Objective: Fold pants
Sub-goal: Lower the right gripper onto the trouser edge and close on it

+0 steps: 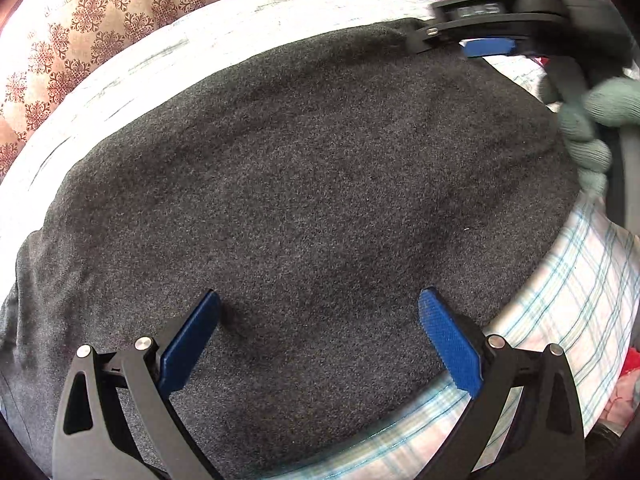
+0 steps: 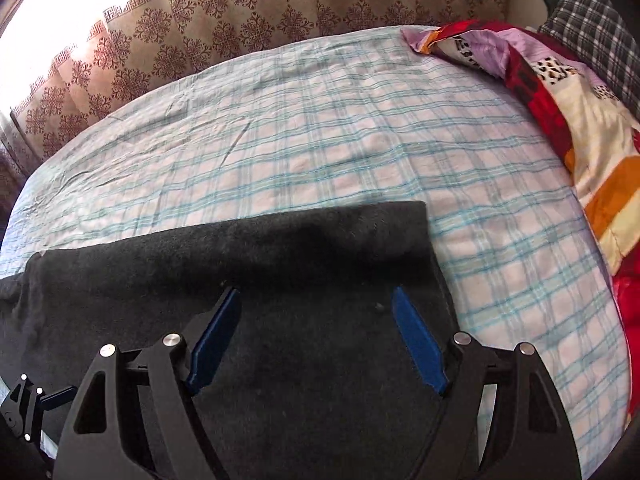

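No legible text, label, brand or number anywhere.

Ahead of my right gripper (image 2: 316,336) I see open checked bed sheet (image 2: 320,140) beyond the dark pants (image 2: 240,264), free to cross. A patchwork quilt (image 2: 560,100) heaps along the right side. The patterned curtain (image 2: 240,12) closes the far side. My left gripper (image 1: 320,336) hangs over the pants with its jaws spread wide.

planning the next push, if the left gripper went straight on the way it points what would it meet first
Most likely the dark grey pants, lying flat right ahead of the open left gripper; how far above the cloth its tips sit is unclear.
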`<state>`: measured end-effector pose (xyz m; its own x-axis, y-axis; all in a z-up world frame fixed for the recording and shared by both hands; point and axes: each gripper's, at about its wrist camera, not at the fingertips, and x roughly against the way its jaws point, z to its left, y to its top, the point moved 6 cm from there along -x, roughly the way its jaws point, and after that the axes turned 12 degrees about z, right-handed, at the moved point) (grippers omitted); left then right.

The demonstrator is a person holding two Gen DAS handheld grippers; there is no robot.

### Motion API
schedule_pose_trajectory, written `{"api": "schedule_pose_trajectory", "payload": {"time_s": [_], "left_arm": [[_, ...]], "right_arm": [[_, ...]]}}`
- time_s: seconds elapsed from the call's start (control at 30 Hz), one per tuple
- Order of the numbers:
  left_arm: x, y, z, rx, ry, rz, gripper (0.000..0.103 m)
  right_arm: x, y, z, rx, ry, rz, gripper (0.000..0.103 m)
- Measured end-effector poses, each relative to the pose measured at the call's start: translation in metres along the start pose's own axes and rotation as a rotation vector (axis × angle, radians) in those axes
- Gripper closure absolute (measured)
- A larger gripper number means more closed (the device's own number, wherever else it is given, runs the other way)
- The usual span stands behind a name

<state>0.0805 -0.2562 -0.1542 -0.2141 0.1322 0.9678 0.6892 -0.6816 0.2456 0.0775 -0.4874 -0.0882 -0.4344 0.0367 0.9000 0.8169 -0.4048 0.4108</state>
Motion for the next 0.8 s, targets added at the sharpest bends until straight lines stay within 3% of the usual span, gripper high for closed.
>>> {"api": "schedule_pose_trajectory", "payload": {"time_s": [0.27,0.5,0.67,0.8], "left_arm": [[0.007,0.0,0.001,0.004,-0.004,0.006,0.002],[0.021,0.002,0.006,0.02,-0.018,-0.039,0.002],[0.027,0.0,0.009,0.024,-0.029,-0.056,0.002],[0.031,0.0,0.014,0.039,-0.034,-0.059,0.002]], "right_arm": [[0.056,-0.082,-0.051,-0.218,0.059,0.001,0.025],[0.062,-0.146,-0.086,-0.445,0.149,0.057,0.026],[0.057,-0.157,-0.092,-0.531,0.195,0.039,0.031],[0.049,-0.155,-0.081,-0.567,0.291,0.052,0.032]]}}
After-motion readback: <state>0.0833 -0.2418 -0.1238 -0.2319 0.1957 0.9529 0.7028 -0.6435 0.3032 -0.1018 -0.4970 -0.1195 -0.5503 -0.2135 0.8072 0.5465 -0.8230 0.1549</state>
